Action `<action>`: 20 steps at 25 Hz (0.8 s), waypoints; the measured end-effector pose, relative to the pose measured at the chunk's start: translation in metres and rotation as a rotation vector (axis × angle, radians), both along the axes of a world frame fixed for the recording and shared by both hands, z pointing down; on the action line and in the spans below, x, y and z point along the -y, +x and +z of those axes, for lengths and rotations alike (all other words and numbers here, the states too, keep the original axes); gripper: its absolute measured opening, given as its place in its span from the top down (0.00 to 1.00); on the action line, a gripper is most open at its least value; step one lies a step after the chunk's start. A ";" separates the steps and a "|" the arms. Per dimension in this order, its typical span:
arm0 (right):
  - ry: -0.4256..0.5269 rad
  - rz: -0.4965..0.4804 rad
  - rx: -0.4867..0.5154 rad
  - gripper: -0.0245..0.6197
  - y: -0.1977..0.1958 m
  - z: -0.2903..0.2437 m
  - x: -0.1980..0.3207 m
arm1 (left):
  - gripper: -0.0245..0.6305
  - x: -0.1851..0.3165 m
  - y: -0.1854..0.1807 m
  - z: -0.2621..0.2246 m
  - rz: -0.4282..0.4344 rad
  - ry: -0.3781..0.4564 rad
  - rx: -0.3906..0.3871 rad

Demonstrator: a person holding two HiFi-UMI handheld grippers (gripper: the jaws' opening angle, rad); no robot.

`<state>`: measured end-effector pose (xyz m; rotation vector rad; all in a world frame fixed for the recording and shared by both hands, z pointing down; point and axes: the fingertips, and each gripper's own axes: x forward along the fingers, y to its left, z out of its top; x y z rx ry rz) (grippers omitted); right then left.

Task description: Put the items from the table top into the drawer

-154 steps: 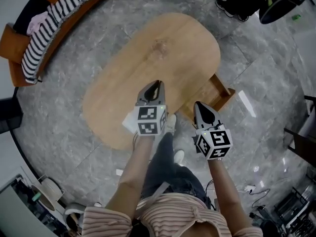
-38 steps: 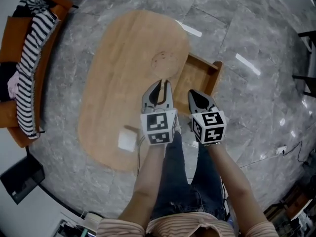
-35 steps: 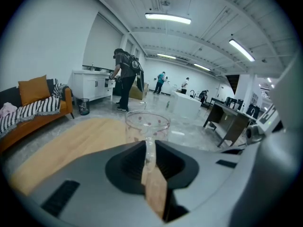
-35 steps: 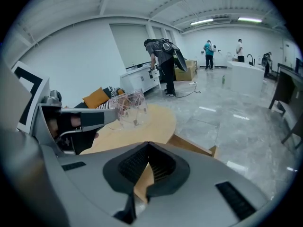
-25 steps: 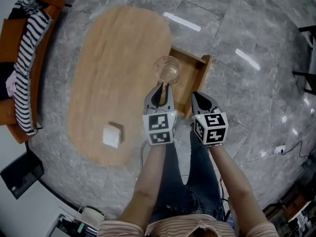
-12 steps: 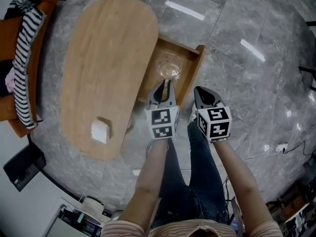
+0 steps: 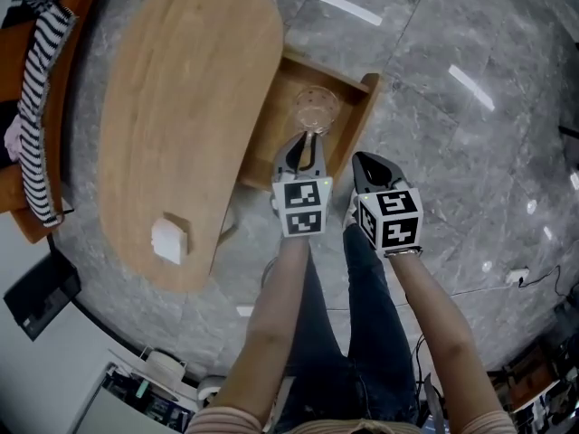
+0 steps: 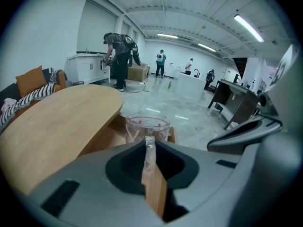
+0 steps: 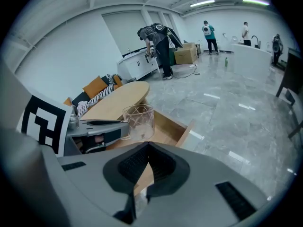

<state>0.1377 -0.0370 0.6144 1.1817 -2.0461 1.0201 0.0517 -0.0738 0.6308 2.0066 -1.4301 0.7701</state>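
- Grip is the main worry: the left gripper (image 7: 306, 145) pinches the glass (image 7: 314, 108) by one thin stretch of its wall, jaws narrow on the rim. So one-sided a hold could let the glass swing or slip out.
- The glass hangs over the open drawer (image 7: 274, 127), beside the table (image 7: 172, 98). I cannot tell whether its base touches the drawer floor, and a release from too high would drop it and might crack or tip it.
- The drawer's walls stand close around the glass, so a skewed descent could knock it against them.
- The right gripper (image 7: 371, 168), jaws together and empty, hovers just beside the left and could bump it.
- A white block (image 7: 168, 240) lies on the table near its edge, yet to be moved.
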 end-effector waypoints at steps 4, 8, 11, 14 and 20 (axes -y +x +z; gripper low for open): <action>-0.014 -0.005 0.002 0.95 0.002 0.019 0.004 | 0.87 0.008 0.004 0.025 0.009 -0.012 0.014; -0.029 -0.017 -0.003 0.95 0.004 0.032 0.005 | 0.87 0.015 0.010 0.042 0.024 -0.018 0.026; -0.040 -0.025 -0.007 0.95 0.006 0.040 0.002 | 0.87 0.020 0.015 0.051 0.045 -0.018 0.035; -0.049 -0.028 -0.007 0.95 0.005 0.045 0.001 | 0.87 0.024 0.019 0.063 0.058 -0.024 0.042; -0.051 -0.035 0.000 0.95 0.000 0.048 0.005 | 0.87 0.031 0.020 0.078 0.099 -0.017 0.074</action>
